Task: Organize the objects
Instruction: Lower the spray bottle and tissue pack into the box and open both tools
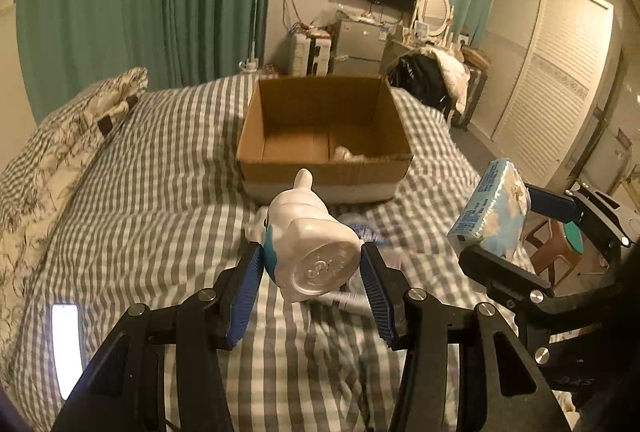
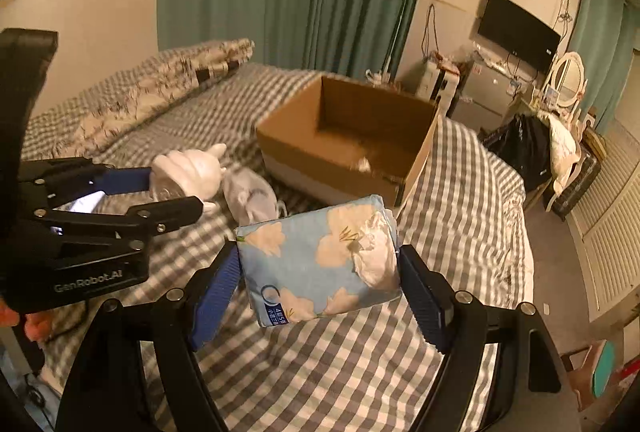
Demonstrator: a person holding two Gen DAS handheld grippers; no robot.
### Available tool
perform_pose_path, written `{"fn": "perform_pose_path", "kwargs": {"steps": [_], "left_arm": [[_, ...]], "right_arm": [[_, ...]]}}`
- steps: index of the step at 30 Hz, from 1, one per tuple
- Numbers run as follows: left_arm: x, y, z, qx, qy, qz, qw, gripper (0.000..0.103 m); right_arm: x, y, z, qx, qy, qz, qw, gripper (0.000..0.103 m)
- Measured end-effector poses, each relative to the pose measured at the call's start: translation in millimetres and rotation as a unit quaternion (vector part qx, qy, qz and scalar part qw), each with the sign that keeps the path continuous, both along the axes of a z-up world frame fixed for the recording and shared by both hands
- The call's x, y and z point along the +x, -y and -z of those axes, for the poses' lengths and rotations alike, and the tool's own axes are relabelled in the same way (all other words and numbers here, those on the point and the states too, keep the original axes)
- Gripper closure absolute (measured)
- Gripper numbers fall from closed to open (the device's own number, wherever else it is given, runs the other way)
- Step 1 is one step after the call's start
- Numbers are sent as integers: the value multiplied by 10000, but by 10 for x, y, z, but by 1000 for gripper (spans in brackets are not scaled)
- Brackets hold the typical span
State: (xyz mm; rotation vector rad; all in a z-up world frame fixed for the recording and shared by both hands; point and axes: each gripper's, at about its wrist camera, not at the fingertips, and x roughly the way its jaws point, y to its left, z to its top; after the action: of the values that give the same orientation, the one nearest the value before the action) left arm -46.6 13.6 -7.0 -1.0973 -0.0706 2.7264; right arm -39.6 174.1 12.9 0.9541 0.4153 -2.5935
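My left gripper is shut on a white bottle-shaped figurine, held base toward the camera above the bed, in front of an open cardboard box. The figurine also shows in the right wrist view. My right gripper is shut on a blue floral tissue pack, held above the bed to the right of the left gripper; the pack also shows in the left wrist view. The box holds a small white item.
The bed has a grey checked cover with a patterned pillow at left. A lit phone lies near the left front. A crumpled plastic bag and a tube lie under the grippers. A stool stands beside the bed.
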Motion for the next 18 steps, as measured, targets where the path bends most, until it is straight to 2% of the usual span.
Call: {"fn": "perform_pose_path", "kwargs": {"steps": [8, 18], "left_arm": [[-340, 7, -373, -128, -359, 63, 9993, 52], [-1084, -8, -585, -200, -539, 34, 9983, 52]], "right_arm": [[-195, -18, -334, -200, -325, 3, 9993, 25], [-837, -60, -606, -385, -582, 166, 9974, 25]]}}
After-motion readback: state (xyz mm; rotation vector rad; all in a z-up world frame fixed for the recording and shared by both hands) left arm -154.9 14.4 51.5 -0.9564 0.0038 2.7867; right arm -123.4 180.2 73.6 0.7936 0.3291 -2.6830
